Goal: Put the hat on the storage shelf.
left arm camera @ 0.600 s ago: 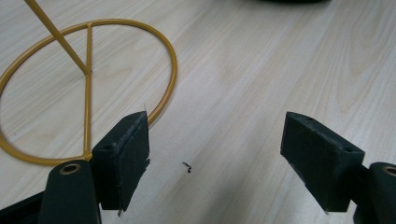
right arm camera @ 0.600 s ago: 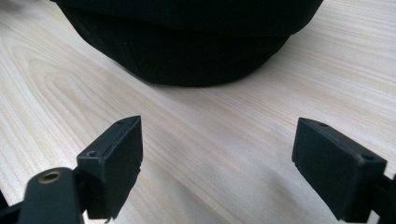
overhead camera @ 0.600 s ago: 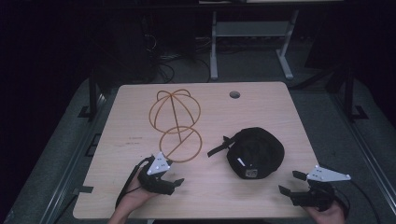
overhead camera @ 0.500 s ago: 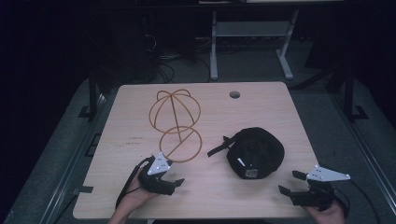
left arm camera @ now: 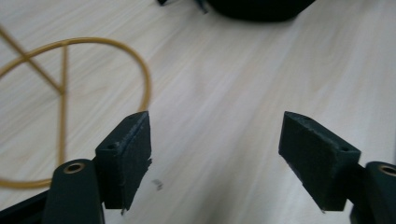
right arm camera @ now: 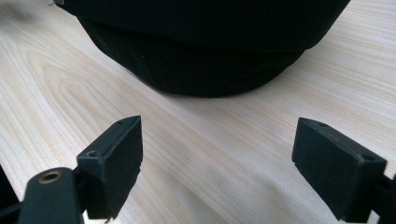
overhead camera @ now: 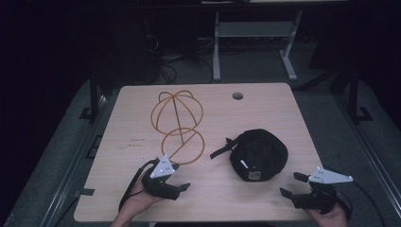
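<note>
A black cap (overhead camera: 258,153) lies on the right half of the wooden table (overhead camera: 142,109), its strap trailing to the left. A gold wire cap stand (overhead camera: 178,124) stands left of centre, its ring base on the tabletop. My left gripper (overhead camera: 182,181) rests near the front edge just below the ring, open, with bare wood between its jaws (left arm camera: 215,154); the ring (left arm camera: 140,70) curves past its left jaw. My right gripper (overhead camera: 292,184) sits at the front right, open, facing the cap (right arm camera: 201,56) a short way ahead of its jaws.
A round cable hole (overhead camera: 237,96) sits near the table's far edge. Beyond the table stand a metal frame (overhead camera: 255,38) and loose cables on the dark floor. Cables trail from both grippers off the front edge.
</note>
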Available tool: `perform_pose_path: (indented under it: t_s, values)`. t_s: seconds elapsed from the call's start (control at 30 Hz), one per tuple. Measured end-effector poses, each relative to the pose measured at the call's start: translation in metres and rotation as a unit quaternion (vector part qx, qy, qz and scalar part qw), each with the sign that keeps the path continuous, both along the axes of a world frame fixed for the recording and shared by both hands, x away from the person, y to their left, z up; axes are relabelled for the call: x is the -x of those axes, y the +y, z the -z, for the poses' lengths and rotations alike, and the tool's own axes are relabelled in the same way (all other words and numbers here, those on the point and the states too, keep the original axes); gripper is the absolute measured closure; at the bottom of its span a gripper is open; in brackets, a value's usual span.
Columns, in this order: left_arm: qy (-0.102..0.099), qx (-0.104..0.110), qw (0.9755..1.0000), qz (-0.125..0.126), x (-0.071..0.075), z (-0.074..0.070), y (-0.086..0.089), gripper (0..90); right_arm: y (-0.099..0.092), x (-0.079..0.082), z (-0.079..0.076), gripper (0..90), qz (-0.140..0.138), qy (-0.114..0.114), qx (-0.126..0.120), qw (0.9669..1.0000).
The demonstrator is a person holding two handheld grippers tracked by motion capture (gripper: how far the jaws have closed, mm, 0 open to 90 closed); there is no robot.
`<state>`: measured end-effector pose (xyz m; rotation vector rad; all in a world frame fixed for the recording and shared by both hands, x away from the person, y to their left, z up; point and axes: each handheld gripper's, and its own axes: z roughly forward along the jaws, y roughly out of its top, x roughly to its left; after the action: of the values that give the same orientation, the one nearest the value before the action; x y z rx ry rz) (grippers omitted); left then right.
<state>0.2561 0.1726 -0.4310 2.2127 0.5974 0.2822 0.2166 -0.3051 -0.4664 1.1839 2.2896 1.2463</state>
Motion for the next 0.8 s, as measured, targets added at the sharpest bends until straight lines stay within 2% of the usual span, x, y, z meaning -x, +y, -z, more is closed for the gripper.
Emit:
perform_pose_path:
  t_s: [0.2,0.47,0.53,0.8]
  values:
    - [-0.007,0.011,0.9997,0.020,0.002,-0.014,-0.015,25.4,-0.002,0.000,-0.001,15.8,0.001,-0.003,-0.007,1.0000]
    - [0.004,0.011,0.9986,0.051,-0.001,-0.028,-0.038,25.8,-0.005,-0.001,0.000,15.8,0.002,0.001,-0.011,0.9999]
    - [0.000,0.002,0.9980,0.064,-0.002,-0.033,-0.046,25.7,-0.006,-0.001,0.001,15.8,0.000,0.001,-0.012,0.9999]
    - [-0.015,-0.002,0.9944,0.105,-0.005,-0.055,-0.078,25.6,-0.002,-0.001,0.002,15.7,-0.010,0.003,-0.010,0.9999]
